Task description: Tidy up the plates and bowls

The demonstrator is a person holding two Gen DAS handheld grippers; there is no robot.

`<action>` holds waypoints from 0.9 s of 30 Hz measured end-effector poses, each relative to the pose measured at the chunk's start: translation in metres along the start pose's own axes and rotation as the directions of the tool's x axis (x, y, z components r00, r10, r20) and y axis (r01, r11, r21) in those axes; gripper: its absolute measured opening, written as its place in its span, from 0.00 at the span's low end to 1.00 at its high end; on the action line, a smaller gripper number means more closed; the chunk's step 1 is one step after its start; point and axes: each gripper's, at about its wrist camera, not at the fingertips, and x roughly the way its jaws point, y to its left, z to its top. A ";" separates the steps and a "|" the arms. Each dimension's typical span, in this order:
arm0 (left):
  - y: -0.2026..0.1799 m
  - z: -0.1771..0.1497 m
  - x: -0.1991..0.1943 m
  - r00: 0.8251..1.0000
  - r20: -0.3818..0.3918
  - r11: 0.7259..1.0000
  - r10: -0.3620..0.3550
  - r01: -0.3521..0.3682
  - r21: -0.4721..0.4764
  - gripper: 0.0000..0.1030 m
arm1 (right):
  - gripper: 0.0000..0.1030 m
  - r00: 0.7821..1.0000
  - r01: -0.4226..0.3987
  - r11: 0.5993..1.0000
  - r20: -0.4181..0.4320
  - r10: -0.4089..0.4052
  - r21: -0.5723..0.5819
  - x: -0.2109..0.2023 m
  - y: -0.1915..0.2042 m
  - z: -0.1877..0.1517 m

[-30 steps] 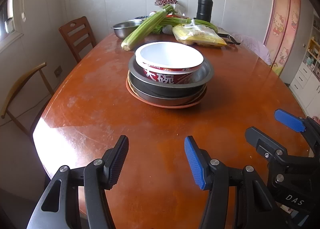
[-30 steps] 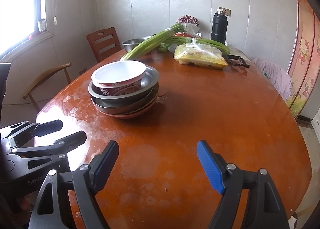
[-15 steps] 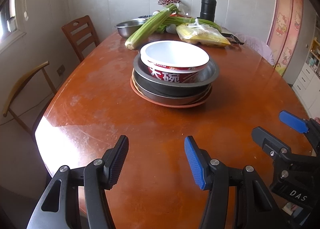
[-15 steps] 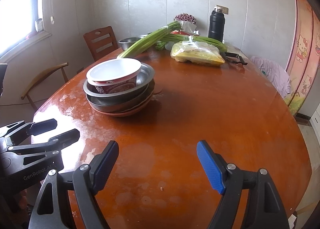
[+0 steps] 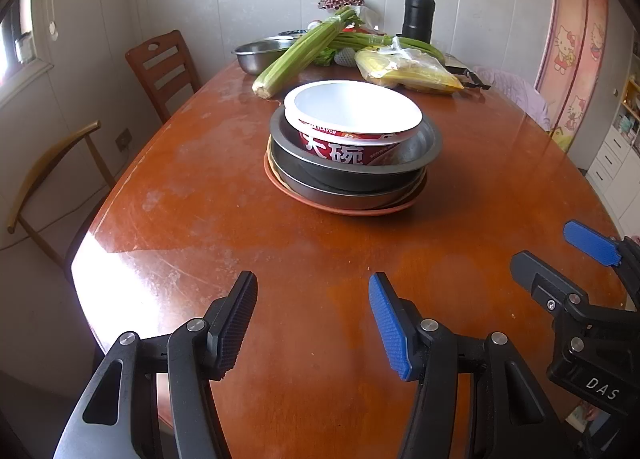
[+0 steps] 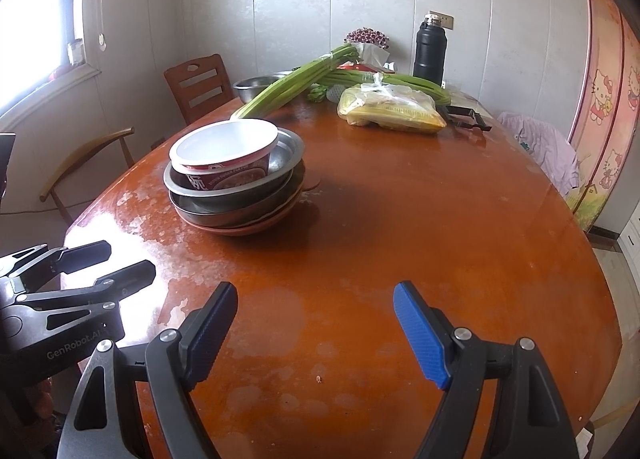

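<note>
A stack of dishes stands mid-table: a white paper bowl (image 5: 352,115) with red print sits in a metal bowl (image 5: 424,147), on a further metal dish, on an orange plate (image 5: 352,211). The stack also shows in the right wrist view (image 6: 234,175). My left gripper (image 5: 312,323) is open and empty above the near table edge, well short of the stack. My right gripper (image 6: 316,331) is open and empty, to the right of the left one. Each gripper shows in the other's view: the right gripper (image 5: 560,255) and the left gripper (image 6: 104,263).
The brown wooden table (image 5: 200,199) carries celery stalks (image 5: 304,51), a bagged yellow item (image 5: 408,71), a steel basin (image 5: 260,55) and a black flask (image 5: 418,15) at the far end. Two chairs (image 5: 160,67) stand at the left. A lilac cloth (image 6: 540,147) lies at the right.
Both grippers have drifted a little; the stack sits slightly closer and lower in the left view and further left in the right view. Jaws stay open.
</note>
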 end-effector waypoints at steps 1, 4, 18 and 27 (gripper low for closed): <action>0.000 0.000 0.000 1.000 0.000 1.000 0.000 0.000 0.000 0.58 | 0.77 1.000 0.000 1.000 0.000 0.000 -0.002 0.000 0.000 0.000; 0.000 0.000 0.000 1.000 0.000 1.000 0.003 -0.003 -0.001 0.58 | 0.77 1.000 0.000 1.000 0.000 0.000 -0.004 0.000 0.000 0.001; 0.003 0.002 -0.001 1.000 0.006 1.000 -0.003 0.003 -0.013 0.58 | 0.77 1.000 0.021 1.000 0.016 -0.021 -0.001 -0.003 -0.002 0.002; 0.046 0.030 0.003 0.997 0.060 0.996 0.049 -0.044 -0.078 0.63 | 0.77 0.999 0.030 0.999 0.020 -0.030 0.020 -0.002 -0.018 0.007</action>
